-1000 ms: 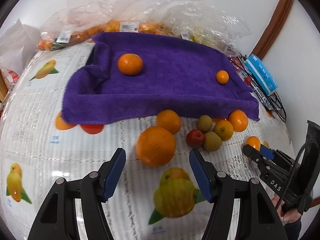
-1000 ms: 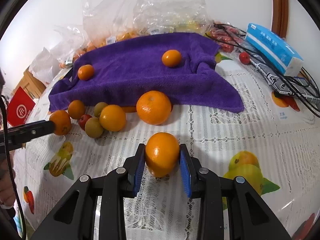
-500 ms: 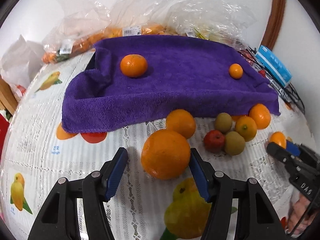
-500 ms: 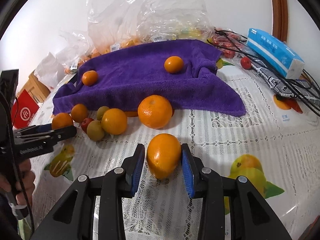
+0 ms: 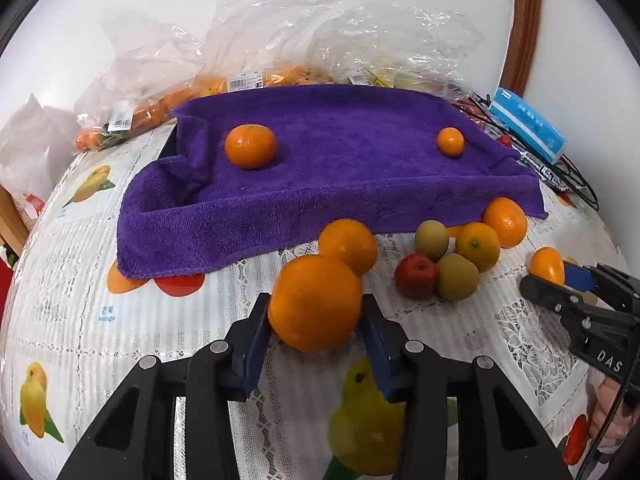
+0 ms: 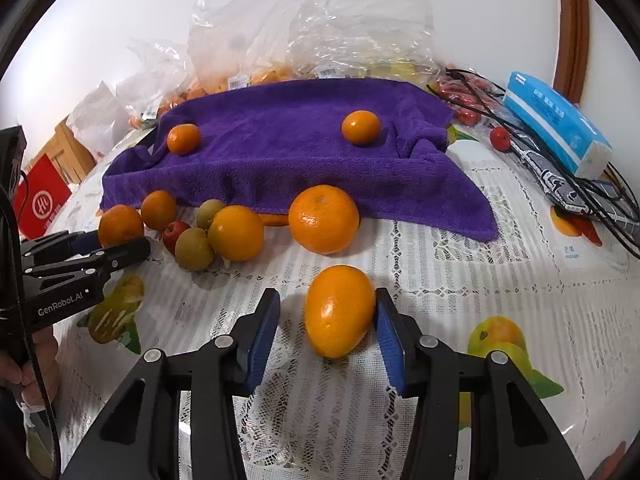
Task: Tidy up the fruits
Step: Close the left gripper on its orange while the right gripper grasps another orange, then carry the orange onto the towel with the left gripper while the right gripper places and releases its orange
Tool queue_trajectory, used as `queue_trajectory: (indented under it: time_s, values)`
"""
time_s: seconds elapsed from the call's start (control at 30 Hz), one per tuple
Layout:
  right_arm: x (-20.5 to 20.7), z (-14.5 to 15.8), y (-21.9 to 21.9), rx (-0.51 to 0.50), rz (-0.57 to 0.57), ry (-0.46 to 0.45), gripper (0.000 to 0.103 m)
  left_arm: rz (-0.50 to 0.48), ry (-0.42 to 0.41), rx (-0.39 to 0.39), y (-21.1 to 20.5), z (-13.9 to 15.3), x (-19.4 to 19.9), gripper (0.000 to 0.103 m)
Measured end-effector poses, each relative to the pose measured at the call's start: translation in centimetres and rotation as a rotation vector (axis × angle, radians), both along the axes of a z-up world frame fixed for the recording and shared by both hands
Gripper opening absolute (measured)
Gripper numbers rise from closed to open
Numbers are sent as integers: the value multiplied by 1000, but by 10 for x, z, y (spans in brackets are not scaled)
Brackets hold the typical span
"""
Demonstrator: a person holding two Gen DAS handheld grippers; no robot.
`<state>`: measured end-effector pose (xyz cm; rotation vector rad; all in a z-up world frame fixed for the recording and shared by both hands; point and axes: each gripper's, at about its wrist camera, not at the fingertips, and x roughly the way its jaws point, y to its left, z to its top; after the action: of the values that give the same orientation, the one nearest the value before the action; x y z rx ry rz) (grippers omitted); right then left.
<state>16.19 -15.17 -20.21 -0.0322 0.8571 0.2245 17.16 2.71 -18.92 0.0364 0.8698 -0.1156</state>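
L claw (image 5: 316,334): clenched on big orange (image 5: 315,302), both blue pads pressed to its sides; jaws have just been closing on it. Fruit sits low btwn the pads, at or just off the counter (image 5: 72,312); can't tell which. Prob. picked first bc it's nearest and clear of the pile.
Towel (image 5: 340,184): purple, spread at back as the sorting spot; two small oranges on it, one left (image 5: 250,146), one right (image 5: 450,142), well apart. Lots of bare cloth btwn them.
Towel front edge: hangs as a raised fold, w/ a second orange (image 5: 349,245) just beside it, right behind the held one. Lift needs to clear both.
Loose pile (image 5: 456,260): red apple, two greenish-brown fruits, more oranges, touching, near towel's right front edge. Tight; little room for pads there.
R claw (image 6: 326,330): released; jaws have just been opening. Oval orange fruit (image 6: 339,310) lies on the counter btwn them, right pad touching or nearly so, left pad clearly apart. Looks set down here on purpose, away from the pile.
Room: open lace cloth around the oval fruit.
Right edge: tissue pack (image 6: 556,124) and cables (image 6: 592,196), well apart.
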Motion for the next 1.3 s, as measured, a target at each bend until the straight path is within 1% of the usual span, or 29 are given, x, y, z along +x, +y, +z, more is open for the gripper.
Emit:
queue_trajectory:
  time_s: [0.07,0.2,0.3,0.37,0.43,0.53,0.67,0.77,0.83,0.93,1.1,1.2,1.3]
  values:
    - [0,0,-1,0,-10,-1,43,3,2,-9,1,1,0,40]
    - [0,1,-8,15,-35,-2,33,13,32,-62,11,3,-1,40]
    - [0,2,-14,55,-49,-3,33,19,45,-80,16,8,-2,40]
    - [-3,4,-15,53,-65,-20,33,16,61,-89,19,12,-2,40]
    - [-7,9,-13,57,-62,-32,33,26,55,-100,22,17,-4,40]
    - [-13,21,-12,80,-55,-49,33,41,37,-117,26,26,-9,40]
    - [-20,42,-10,86,-53,-88,33,60,30,-145,31,36,-14,40]
    - [-22,55,-6,80,-53,-114,33,68,45,-195,35,45,-16,40]
    - [-23,63,-3,75,-52,-128,33,62,40,-212,37,52,-19,40]
    - [-23,75,0,73,-56,-143,33,60,5,-200,36,67,-23,40]
    - [-16,96,3,102,-59,-158,33,70,-14,-225,40,86,-18,40]
    - [-11,106,6,108,-52,-172,33,77,-31,-217,41,94,-14,40]
    - [-4,117,9,92,-47,-192,33,87,-39,-212,44,97,-8,40]
